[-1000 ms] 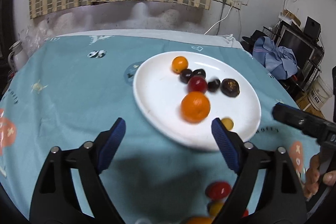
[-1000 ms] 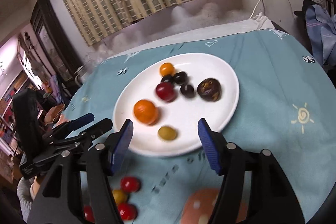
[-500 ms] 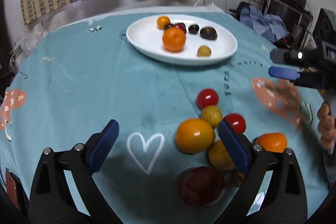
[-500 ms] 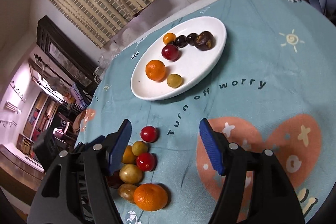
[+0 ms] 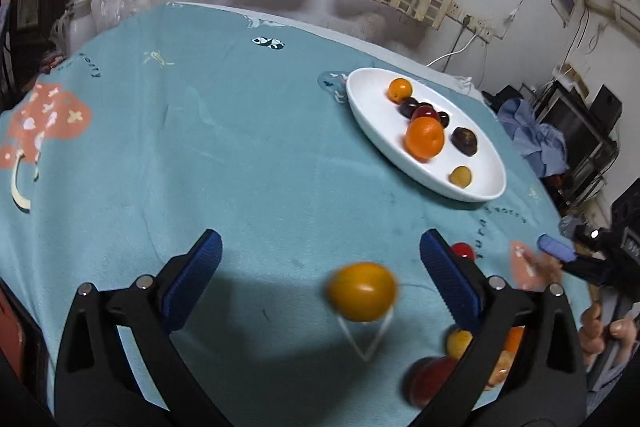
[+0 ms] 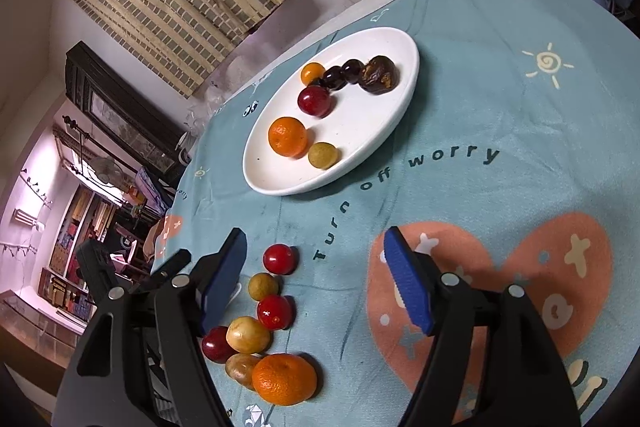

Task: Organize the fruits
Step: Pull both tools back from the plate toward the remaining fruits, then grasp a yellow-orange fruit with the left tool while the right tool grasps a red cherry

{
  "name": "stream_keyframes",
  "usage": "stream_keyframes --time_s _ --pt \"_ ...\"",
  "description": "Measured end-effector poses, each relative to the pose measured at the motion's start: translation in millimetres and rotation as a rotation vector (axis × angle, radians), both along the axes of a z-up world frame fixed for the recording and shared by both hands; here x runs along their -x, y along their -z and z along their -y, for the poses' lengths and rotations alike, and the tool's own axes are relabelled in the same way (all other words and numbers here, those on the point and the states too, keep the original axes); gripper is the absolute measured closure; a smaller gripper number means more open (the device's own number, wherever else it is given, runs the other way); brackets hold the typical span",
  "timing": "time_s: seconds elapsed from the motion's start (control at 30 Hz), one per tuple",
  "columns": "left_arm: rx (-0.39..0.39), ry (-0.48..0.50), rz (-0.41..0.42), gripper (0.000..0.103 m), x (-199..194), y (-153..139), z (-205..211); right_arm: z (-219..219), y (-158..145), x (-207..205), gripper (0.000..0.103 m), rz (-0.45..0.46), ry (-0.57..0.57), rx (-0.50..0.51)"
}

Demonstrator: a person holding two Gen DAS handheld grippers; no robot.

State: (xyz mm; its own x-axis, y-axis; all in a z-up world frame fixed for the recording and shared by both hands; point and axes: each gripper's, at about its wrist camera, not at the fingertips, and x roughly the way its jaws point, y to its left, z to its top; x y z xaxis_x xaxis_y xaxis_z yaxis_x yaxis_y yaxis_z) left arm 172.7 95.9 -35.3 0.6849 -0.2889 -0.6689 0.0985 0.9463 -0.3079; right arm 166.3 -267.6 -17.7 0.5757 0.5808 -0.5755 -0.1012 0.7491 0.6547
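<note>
From the left wrist we see our left gripper (image 5: 320, 275) spread wide with nothing between its pads. A blurred yellow-orange fruit (image 5: 362, 291) lies on the blue tablecloth (image 5: 200, 147) in the gap, nearer the right pad, touching neither. Further off, to the right, a white plate (image 5: 372, 131) holds an orange (image 5: 425, 137), a smaller orange fruit, several dark fruits and a small yellow one.

From the right wrist our right gripper (image 6: 316, 279) is spread open too, holding nothing. A cluster of loose fruit lies on the cloth just beside its left pad: a red tomato (image 6: 280, 259), a second tomato, yellowish fruits and a mandarin (image 6: 285, 379). The plate (image 6: 400, 99) sits well beyond, past the printed words on the cloth.
</note>
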Motion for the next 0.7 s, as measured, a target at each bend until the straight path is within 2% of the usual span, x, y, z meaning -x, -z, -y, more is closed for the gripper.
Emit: stream_keyframes --time_s 0.1,0.2,0.33,0.5,0.63,0.7 --pt "-0.057 0.049 -0.02 0.002 0 4 15 -1 1 -1 0.031 -0.001 -0.006 0.007" --pt "-0.151 0.087 -0.03 0.002 3 9 33 -1 1 0 0.031 -0.001 -0.006 0.008" --pt "-0.202 0.094 -0.058 0.003 4 18 43 -3 0 0 0.031 0.004 -0.009 0.015" --pt "-0.322 0.145 -0.039 0.004 21 22 60 -4 0 -1 0.031 0.002 -0.016 0.03" --pt "-0.326 0.134 -0.019 0.004 26 18 57 -5 2 -2 0.031 -0.008 -0.018 0.038" --pt "-0.294 0.119 -0.023 0.011 24 17 50 -7 3 -2 0.031 -0.013 -0.023 0.042"
